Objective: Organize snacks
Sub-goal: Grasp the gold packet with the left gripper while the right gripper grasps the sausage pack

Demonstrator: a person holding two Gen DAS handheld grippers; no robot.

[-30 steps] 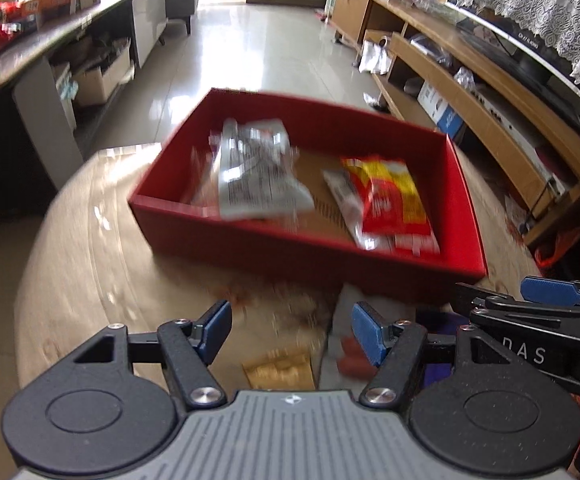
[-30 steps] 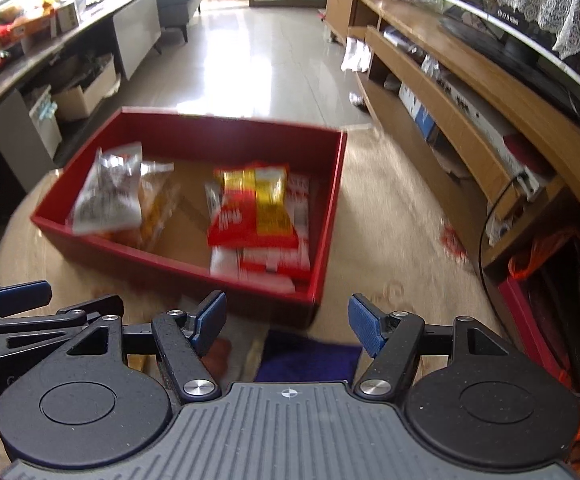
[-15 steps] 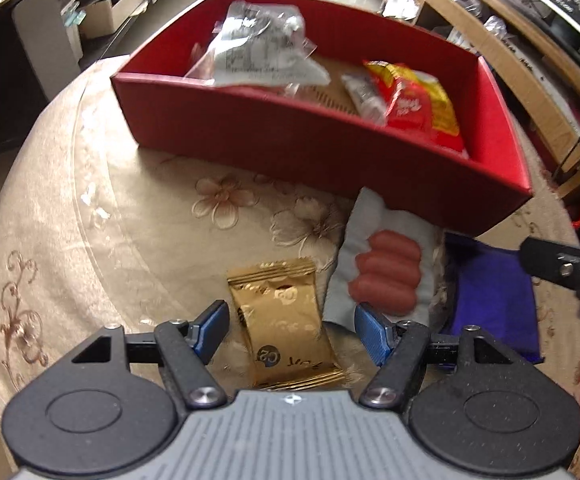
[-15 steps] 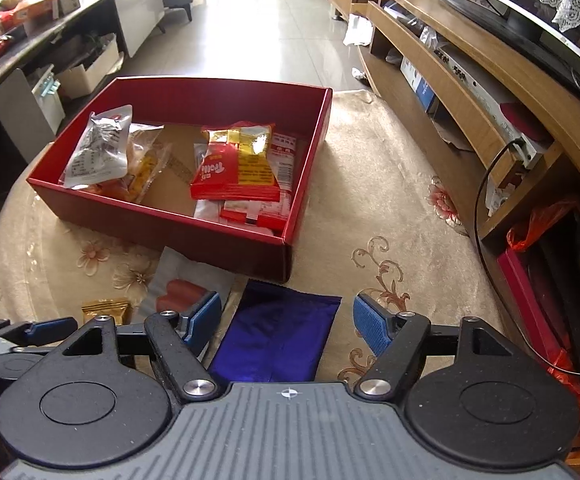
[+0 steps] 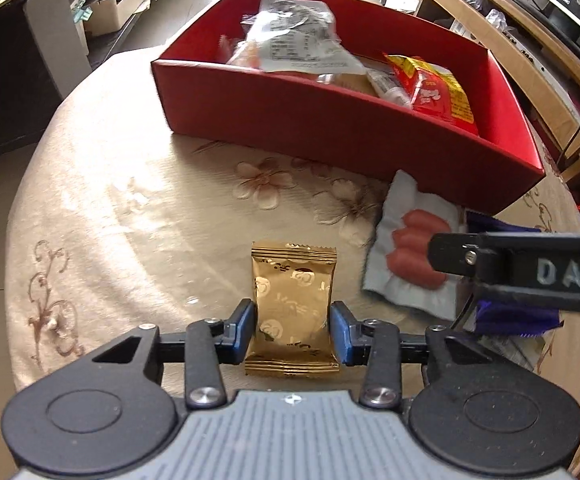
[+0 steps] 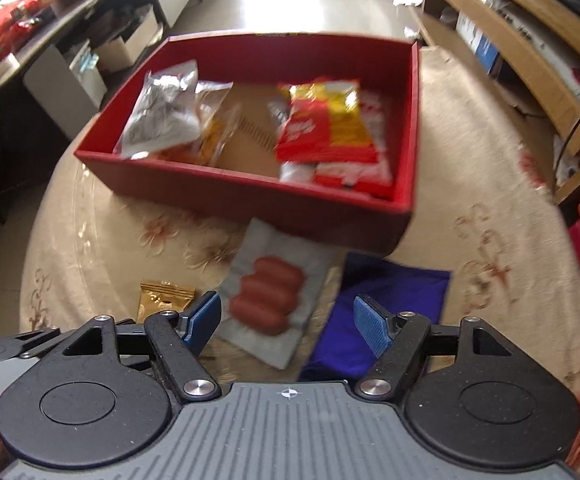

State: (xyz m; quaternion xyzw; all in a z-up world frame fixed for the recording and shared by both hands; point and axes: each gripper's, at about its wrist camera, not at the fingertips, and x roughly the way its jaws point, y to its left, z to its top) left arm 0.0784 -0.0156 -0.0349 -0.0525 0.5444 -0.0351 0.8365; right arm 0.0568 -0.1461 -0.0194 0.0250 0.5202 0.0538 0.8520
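Left gripper (image 5: 292, 334) now astride lengthwise gold packet (image 5: 292, 304).

A: The box (image 5: 330, 120) is red; what about the packets?
B: One gold wrapper (image 5: 292, 304), one purple pouch (image 6: 390, 312), a grey pack (image 6: 273, 292) showing reddish sausages.
A: And the counter (image 5: 129, 220)?
B: Cream cloth, brown floral pattern. Blue pads (image 5: 245, 330) on black hand-held grippers.

The right gripper (image 6: 287, 322) is hovering with jaws apart over the sausage pack (image 6: 273, 294) and blue packet (image 6: 378, 320). A red box (image 6: 249, 196) is sitting beyond on the desk (image 6: 482, 248).
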